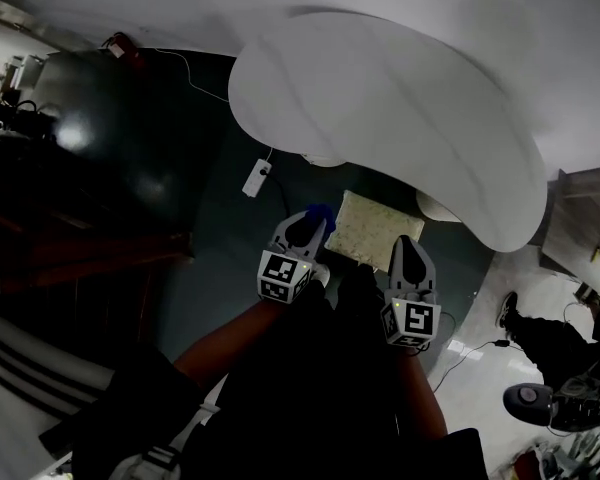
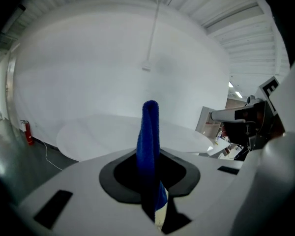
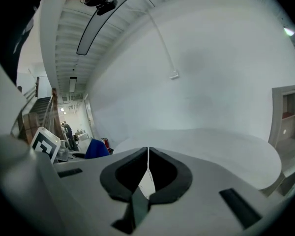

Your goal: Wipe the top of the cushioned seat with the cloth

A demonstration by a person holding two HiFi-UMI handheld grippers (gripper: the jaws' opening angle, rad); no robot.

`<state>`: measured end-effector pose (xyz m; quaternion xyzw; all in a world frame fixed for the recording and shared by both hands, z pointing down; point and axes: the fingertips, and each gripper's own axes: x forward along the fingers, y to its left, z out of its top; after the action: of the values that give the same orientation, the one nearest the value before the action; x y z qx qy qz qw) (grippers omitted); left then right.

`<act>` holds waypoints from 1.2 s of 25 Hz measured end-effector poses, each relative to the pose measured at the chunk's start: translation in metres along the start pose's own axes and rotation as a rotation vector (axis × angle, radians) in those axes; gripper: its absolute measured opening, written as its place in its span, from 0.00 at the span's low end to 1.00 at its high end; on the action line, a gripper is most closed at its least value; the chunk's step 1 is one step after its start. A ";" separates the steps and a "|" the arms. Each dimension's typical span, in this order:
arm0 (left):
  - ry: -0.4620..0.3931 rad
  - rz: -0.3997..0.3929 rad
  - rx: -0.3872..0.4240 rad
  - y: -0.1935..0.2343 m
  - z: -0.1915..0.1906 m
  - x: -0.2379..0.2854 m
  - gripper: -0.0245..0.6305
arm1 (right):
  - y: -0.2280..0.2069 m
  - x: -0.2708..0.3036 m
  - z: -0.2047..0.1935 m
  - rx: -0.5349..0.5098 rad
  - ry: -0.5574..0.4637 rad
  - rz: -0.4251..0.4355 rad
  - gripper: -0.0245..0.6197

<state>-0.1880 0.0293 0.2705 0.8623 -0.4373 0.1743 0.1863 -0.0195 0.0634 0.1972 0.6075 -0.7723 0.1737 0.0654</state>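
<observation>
The cushioned seat [image 1: 372, 230] is a pale speckled square pad, low on the dark floor just ahead of both grippers. My left gripper [image 1: 308, 220] hangs over its left edge, shut on a blue cloth [image 1: 320, 211]. In the left gripper view the cloth [image 2: 149, 127] stands up in a narrow fold from between the closed jaws of that gripper [image 2: 148, 154]. My right gripper [image 1: 405, 244] hovers by the seat's near right corner. Its jaws [image 3: 148, 154] meet at the tips with nothing held. The cloth [image 3: 96, 149] also shows to the left in the right gripper view.
A large white curved tabletop [image 1: 380, 98] overhangs the floor just beyond the seat. A white power strip [image 1: 255, 178] with its cable lies on the floor to the left. A red fire extinguisher [image 1: 120, 43] stands far left. Someone's shoe [image 1: 508, 308] and clutter are at the right.
</observation>
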 end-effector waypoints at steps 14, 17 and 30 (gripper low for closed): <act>0.161 -0.063 -0.053 0.016 -0.154 0.157 0.16 | -0.049 0.103 -0.147 -0.023 0.108 0.027 0.10; 0.228 -0.023 -0.050 0.036 -0.197 0.183 0.16 | -0.056 0.116 -0.178 0.007 0.127 0.012 0.10; 0.297 0.089 -0.059 0.086 -0.287 0.265 0.16 | -0.104 0.160 -0.261 0.033 0.165 -0.004 0.10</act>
<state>-0.1504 -0.0647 0.6579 0.8011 -0.4477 0.2950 0.2661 0.0109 -0.0130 0.5094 0.5938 -0.7600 0.2357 0.1193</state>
